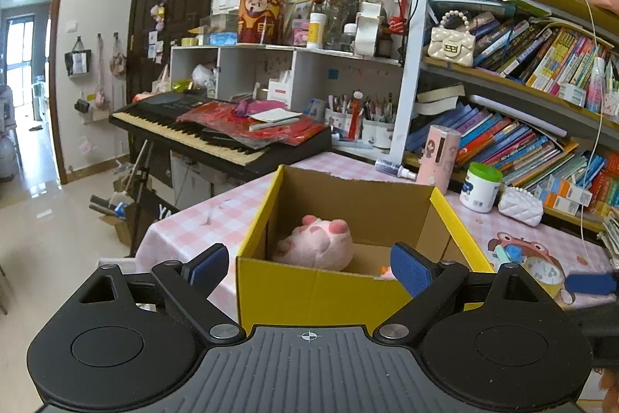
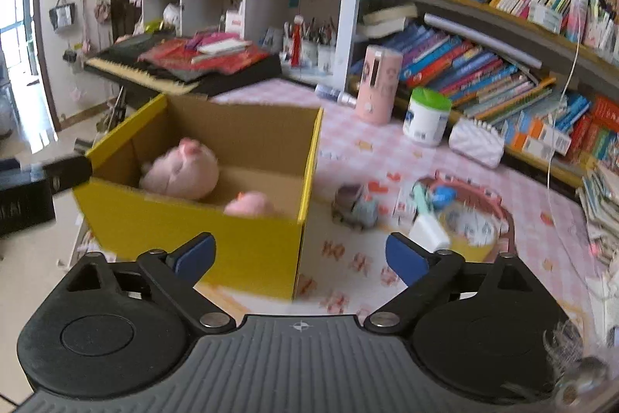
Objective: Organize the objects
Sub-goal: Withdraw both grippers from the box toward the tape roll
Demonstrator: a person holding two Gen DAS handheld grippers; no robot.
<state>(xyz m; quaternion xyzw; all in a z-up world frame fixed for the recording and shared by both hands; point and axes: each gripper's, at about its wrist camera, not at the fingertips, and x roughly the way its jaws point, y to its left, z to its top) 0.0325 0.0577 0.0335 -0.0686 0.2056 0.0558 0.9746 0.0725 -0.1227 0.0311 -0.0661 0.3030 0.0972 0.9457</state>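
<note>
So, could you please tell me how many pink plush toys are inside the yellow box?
2. A large pink plush lies toward the back left of the yellow box; a smaller one sits by the front wall. Others may be hidden below the rim.

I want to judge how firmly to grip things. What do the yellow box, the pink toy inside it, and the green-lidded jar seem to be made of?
Yellow box: corrugated cardboard, it seems; brown raw inside, matte printed yellow outside, torn back edge.
Pink toy: soft plush fabric, fuzzy surface, rounded stuffed shape.
Green-lidded jar: probably plastic; smooth, slightly glossy white body with a label.
</note>
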